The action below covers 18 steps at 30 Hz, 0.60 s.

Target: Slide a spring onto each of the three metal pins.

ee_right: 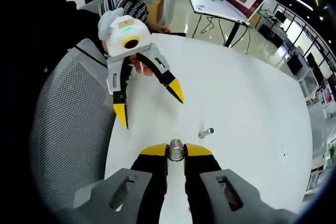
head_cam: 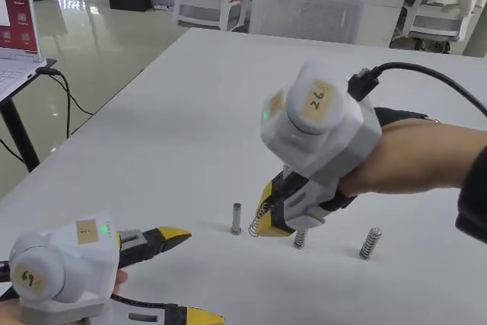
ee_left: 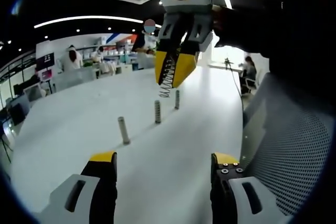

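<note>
Last spring for the last bare pin
Right gripper [head_cam: 266, 222] is clamped on a tilted spring [ee_right: 177, 150] just beside the bare pin [head_cam: 237, 218]; middle pin [head_cam: 300, 240] and end pin [head_cam: 370, 243] already carry springs. Left gripper [head_cam: 199, 275] is spread wide, holding nothing. Next, I judge: stand the coil upright over the pin's top, then lower it

Left gripper [ee_left: 164, 159] gapes wide over the table [ee_left: 68, 124]; beyond, right gripper [ee_left: 175, 77] pinches a spring [ee_left: 167, 78] above three pins [ee_left: 157, 112] in a row, the nearest one bare
</note>
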Each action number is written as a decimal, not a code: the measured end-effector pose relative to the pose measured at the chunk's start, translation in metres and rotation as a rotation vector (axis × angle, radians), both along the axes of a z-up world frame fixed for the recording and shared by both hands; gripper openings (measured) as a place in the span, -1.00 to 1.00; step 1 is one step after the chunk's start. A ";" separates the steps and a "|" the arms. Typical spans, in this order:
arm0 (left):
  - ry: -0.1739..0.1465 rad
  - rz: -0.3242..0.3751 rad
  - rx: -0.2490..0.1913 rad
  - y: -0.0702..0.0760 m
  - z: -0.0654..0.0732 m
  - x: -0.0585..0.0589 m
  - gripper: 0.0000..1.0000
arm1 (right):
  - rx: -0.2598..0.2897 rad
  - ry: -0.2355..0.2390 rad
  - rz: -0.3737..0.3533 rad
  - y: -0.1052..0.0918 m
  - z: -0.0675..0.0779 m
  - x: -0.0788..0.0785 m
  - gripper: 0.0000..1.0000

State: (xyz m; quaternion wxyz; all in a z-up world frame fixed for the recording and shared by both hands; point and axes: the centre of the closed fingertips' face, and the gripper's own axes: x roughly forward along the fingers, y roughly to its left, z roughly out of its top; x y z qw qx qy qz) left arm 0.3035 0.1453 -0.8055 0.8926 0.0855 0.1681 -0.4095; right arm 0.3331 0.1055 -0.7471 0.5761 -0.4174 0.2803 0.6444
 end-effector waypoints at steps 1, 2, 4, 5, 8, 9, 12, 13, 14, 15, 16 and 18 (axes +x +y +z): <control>-0.001 0.005 0.000 0.001 0.000 0.001 0.39 | 0.000 -0.003 -0.003 0.000 0.001 0.002 -0.83; -0.001 0.007 -0.001 0.001 0.000 0.001 0.41 | 0.001 -0.008 -0.007 0.001 0.002 0.006 -0.83; -0.004 0.011 -0.002 0.002 0.000 0.001 0.43 | 0.000 -0.013 -0.013 0.002 0.004 0.012 -0.83; -0.003 0.012 -0.002 0.002 0.000 0.001 0.43 | 0.000 -0.016 -0.017 0.002 0.004 0.015 -0.83; -0.004 0.022 -0.003 0.004 0.000 0.002 0.47 | -0.006 -0.033 -0.023 0.005 0.006 0.025 -0.83; -0.004 0.024 -0.002 0.004 0.000 0.002 0.49 | -0.008 -0.035 -0.023 0.006 0.006 0.026 -0.83; -0.005 0.027 -0.003 0.005 0.000 0.001 0.49 | -0.010 -0.042 -0.024 0.010 0.007 0.032 -0.83; -0.010 0.027 0.001 0.006 -0.001 0.001 0.50 | -0.012 -0.046 -0.023 0.012 0.006 0.035 -0.83; -0.013 0.027 0.005 0.006 -0.001 0.001 0.51 | -0.016 -0.051 -0.024 0.013 0.006 0.037 -0.83; -0.011 0.028 0.004 0.007 -0.001 0.001 0.51 | -0.021 -0.060 -0.020 0.016 0.005 0.040 -0.83; -0.011 0.030 0.002 0.007 -0.001 0.001 0.51 | -0.025 -0.062 -0.019 0.017 0.005 0.042 -0.83; -0.015 0.034 0.003 0.008 -0.001 0.002 0.54 | -0.030 -0.060 -0.015 0.022 0.003 0.045 -0.83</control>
